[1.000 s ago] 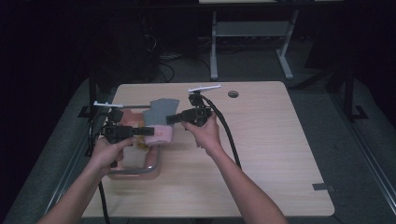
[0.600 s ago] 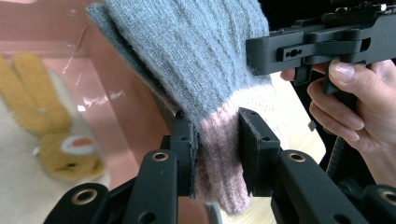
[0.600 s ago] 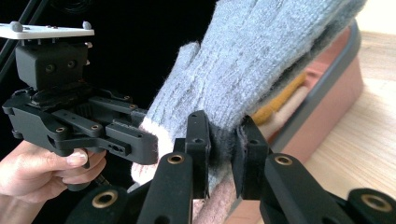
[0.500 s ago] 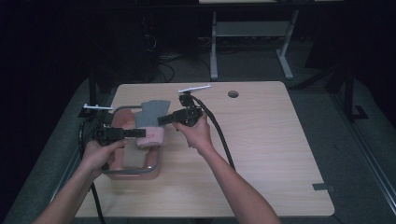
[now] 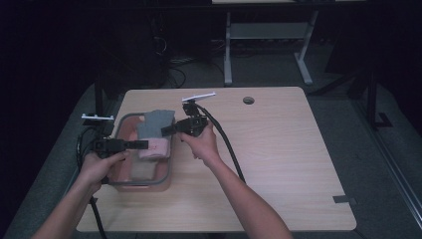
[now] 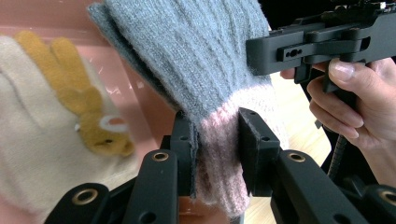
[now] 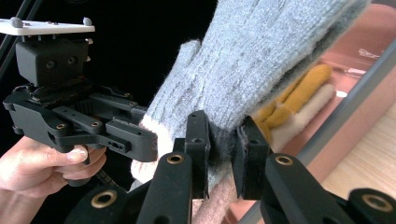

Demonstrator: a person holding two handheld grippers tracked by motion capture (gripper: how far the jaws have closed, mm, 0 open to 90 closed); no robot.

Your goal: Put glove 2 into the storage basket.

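Note:
A grey knit glove [image 5: 157,122] with a pink cuff [image 5: 153,148] hangs stretched between both grippers above a pink bin [image 5: 149,183] at the table's left. My left gripper [image 6: 217,140] is shut on the pink cuff; it reaches in from the left [image 5: 142,144] in the high view. My right gripper [image 7: 224,140] is shut on the grey part of the glove [image 7: 261,60], coming from the right [image 5: 166,131]. Each gripper view shows the other gripper close by: the right gripper [image 6: 327,42] and the left gripper [image 7: 70,116].
In the bin lies a cream glove [image 6: 32,140] with a yellow rabbit figure [image 6: 88,107], also visible under the held glove [image 7: 299,107]. The bin's grey rim [image 7: 355,79] borders the wooden table [image 5: 288,159]. A cable hole [image 5: 248,100] sits at the back.
Both hands have carried the glove leftward, from the bin's right edge to a spot more fully over the bin. Both grips have stayed the same.

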